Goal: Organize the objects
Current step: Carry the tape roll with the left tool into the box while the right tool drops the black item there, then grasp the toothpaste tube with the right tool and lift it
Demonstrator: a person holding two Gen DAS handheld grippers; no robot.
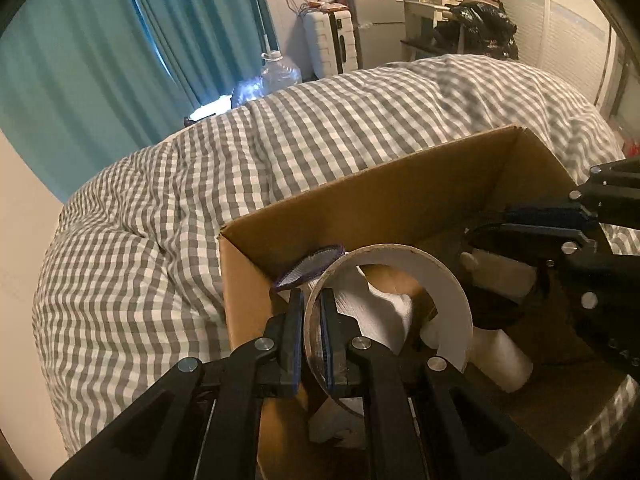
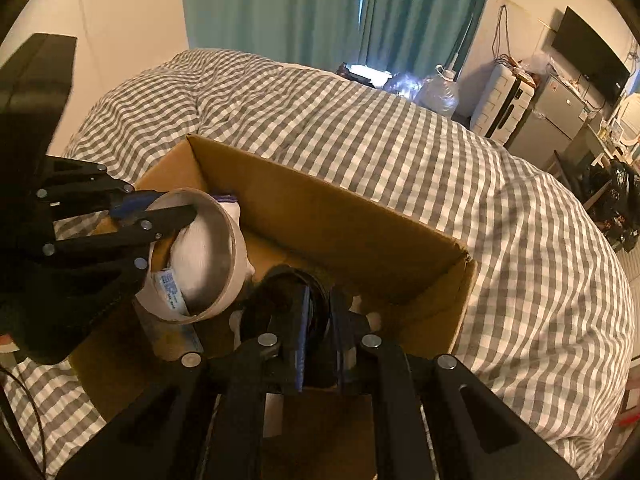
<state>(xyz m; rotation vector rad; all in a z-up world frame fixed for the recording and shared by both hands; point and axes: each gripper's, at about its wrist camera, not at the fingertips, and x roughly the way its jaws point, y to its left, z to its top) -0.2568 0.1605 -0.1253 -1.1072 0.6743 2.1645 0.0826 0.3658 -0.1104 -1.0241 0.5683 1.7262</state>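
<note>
An open cardboard box (image 1: pixel 400 196) (image 2: pixel 340 212) sits on a bed with a grey checked duvet. My left gripper (image 1: pixel 311 320) (image 2: pixel 160 210) is shut on the rim of a wide white tape roll (image 1: pixel 448 284) (image 2: pixel 224 240), held over the box's left end. My right gripper (image 2: pixel 320 320) (image 1: pixel 516 224) is shut on the rim of a black ring-shaped object (image 2: pixel 280 280) (image 1: pixel 492 312) inside the box. White cloth (image 1: pixel 384 312) and a white cylinder (image 1: pixel 504 360) lie in the box. A purple-rimmed mesh item (image 1: pixel 312 266) leans in the box's left corner.
The checked duvet (image 1: pixel 200 200) (image 2: pixel 520 240) surrounds the box. Teal curtains (image 1: pixel 100 60), a water jug (image 1: pixel 280 72), a white suitcase (image 1: pixel 332 44) and a small fridge (image 1: pixel 380 32) stand beyond the bed. A wall-mounted screen (image 2: pixel 588 56) is at right.
</note>
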